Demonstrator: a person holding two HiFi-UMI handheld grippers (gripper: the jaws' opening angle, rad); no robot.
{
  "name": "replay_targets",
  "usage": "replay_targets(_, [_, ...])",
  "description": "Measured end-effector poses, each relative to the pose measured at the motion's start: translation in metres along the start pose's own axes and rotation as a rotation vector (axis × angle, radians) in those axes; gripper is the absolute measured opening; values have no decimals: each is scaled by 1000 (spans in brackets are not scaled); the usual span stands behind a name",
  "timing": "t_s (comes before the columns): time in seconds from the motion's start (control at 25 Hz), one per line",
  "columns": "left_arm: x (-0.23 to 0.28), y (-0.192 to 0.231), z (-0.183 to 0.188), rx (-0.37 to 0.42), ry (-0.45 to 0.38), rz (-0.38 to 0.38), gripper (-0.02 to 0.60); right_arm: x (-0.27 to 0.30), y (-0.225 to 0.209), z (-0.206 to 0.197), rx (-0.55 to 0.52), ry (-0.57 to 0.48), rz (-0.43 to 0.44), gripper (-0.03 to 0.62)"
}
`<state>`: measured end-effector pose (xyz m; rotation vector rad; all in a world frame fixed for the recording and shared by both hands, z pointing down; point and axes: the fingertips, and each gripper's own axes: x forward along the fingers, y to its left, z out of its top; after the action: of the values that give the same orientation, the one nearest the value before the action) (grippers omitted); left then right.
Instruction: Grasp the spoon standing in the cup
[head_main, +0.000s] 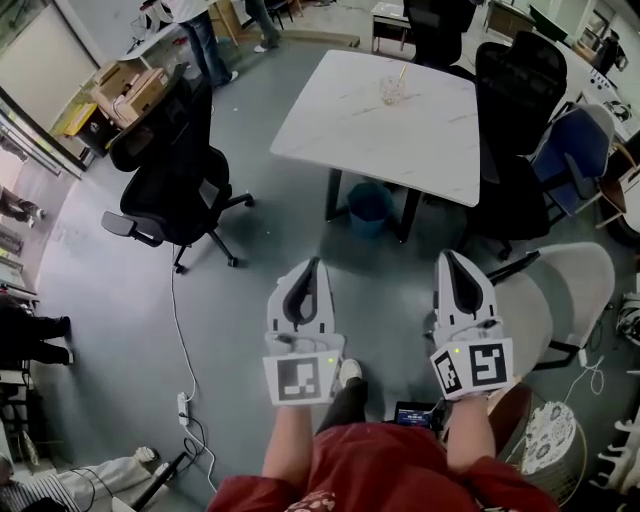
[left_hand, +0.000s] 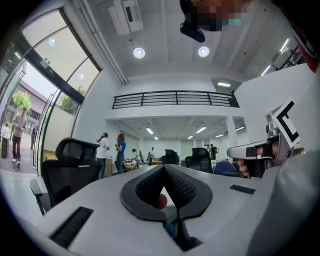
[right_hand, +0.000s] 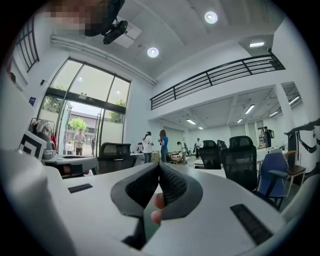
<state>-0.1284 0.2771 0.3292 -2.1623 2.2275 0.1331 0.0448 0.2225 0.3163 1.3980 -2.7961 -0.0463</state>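
**A:** While both grippers are hanging low in front of the person, nothing is being grasped yet, so we're sitting at the approach step. The left gripper (head_main: 314, 266) and the right gripper (head_main: 449, 258) are each showing jaws pressed together, tips meeting, nothing between them.

**B:** Where's the target sitting?

**A:** The cup (head_main: 392, 91) is standing toward the far side of the white table (head_main: 340, 125), well apart from both grippers. The spoon (head_main: 402, 73) is leaning out of it, thin and pale, handle up.

**B:** Next?

**A:** I'm reading it as walking in, spreading one pair of jaws, then closing the ribbed black pads (left_hand: 180, 187) on that slim handle. The cup is looking clear and light, so I'm guessing it's tipping easily.
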Motion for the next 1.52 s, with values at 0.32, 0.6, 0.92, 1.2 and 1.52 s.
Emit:
replay_targets(0.32, [25,21,6,-4,-17,-19,9,35,9,6,-35,6,-3,12])
replay_targets(0.6, [37,27,35,5,-73,-39,9,41,8,32,-51,-34,-11,12])
replay_targets(0.92, [42,18,68,51,-131,-60,9,35,-3,57,-24,-121,-45,12])
replay_targets(1.2, [63,10,79,88,-175,-58,9,49,-15,66,-20,-179,-42,12])
replay_targets(1.52, [121,4,70,122,-169,-42,9,100,-53,57,9,-179,-35,12])
